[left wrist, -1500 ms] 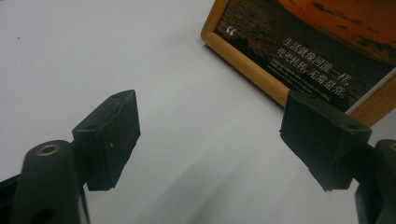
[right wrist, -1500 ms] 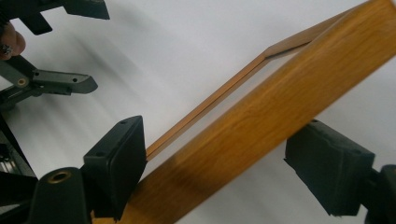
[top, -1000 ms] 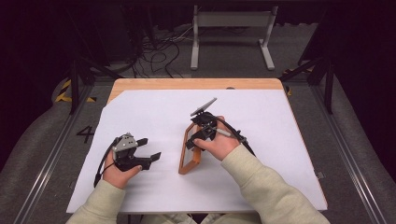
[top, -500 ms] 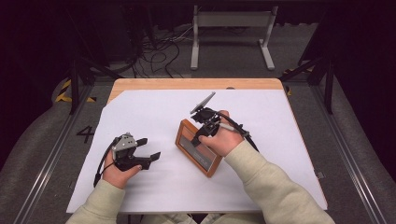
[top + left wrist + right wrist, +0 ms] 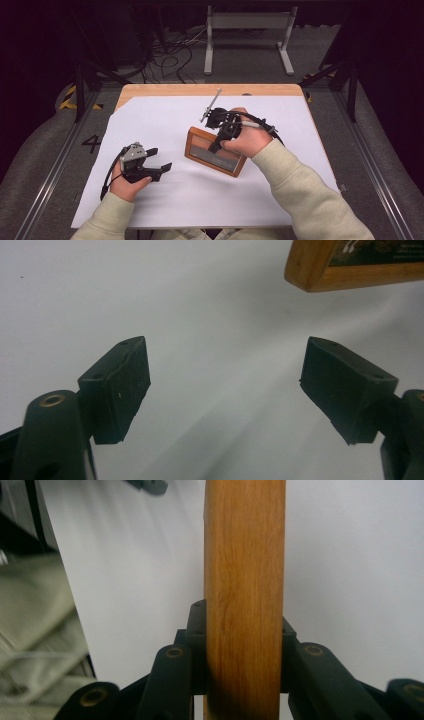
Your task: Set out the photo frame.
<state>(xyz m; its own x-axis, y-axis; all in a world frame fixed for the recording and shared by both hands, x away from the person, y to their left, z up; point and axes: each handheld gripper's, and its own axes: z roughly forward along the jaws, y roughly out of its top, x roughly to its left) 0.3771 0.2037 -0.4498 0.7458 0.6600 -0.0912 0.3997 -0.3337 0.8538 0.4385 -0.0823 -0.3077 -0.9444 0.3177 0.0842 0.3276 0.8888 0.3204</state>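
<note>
A wooden picture frame (image 5: 214,152) with a dark glass face lies tilted near the middle of the white-covered table (image 5: 165,120). My right gripper (image 5: 216,146) is shut on the frame's far edge; in the right gripper view the wooden frame edge (image 5: 244,600) runs upright between both jaws. My left gripper (image 5: 160,160) rests on the sheet to the left of the frame, open and holding nothing. In the left gripper view its fingers (image 5: 119,390) stand wide apart, and a corner of the frame (image 5: 350,265) shows at the top right.
A bare wooden strip of the table (image 5: 210,90) runs along the far edge. Beyond it on the floor are a metal stand (image 5: 247,40) and tangled cables (image 5: 170,55). A cable (image 5: 260,122) trails from the right gripper.
The right gripper has turned the frame from standing edge-on to lying nearly flat with its face up, and moved it slightly right. The left gripper has not moved.
</note>
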